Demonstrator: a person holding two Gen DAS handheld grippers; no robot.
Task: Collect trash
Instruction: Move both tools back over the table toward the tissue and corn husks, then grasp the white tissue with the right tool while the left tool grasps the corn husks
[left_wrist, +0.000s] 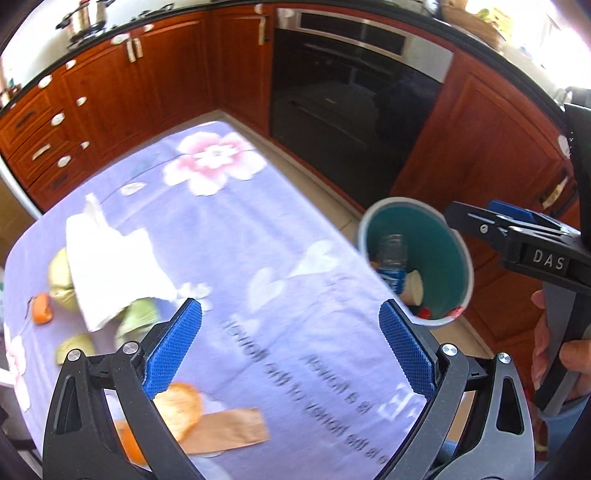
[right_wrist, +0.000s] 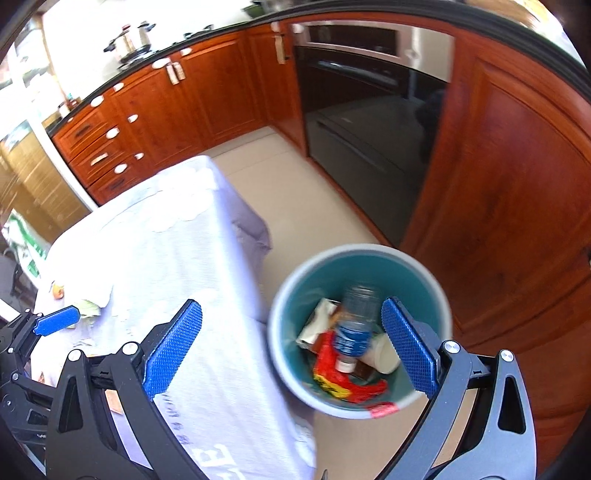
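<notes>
Peel comes first: the orange peel (left_wrist: 181, 408) lies on the tablecloth (left_wrist: 258, 258) just under your left gripper's (left_wrist: 290, 347) near-side finger, overlapping a flat brown paper slip (left_wrist: 229, 430). Your left gripper is spread wide and carries nothing. The peel looks light, curled and a little springy, so I judge it wants a pinch across its raised edge. The slip lies flat and will likely slide, so take it by the free end.

Further ahead and to the left of that gripper, the crumpled white tissue (left_wrist: 110, 269) drapes over pale green fruit scraps (left_wrist: 138, 317), with a small orange piece (left_wrist: 42, 308) beyond. Tissue is soft and weightless; bunch it at a fold. The scraps may be damp and slippery.

Your right gripper (right_wrist: 291, 345) is also spread and empty, hovering above the trash bin (right_wrist: 291, 291), which stands on the floor just beside the table. Inside lie a plastic bottle (right_wrist: 354, 325), a paper cup (right_wrist: 384, 354) and a red wrapper (right_wrist: 340, 380).
</notes>
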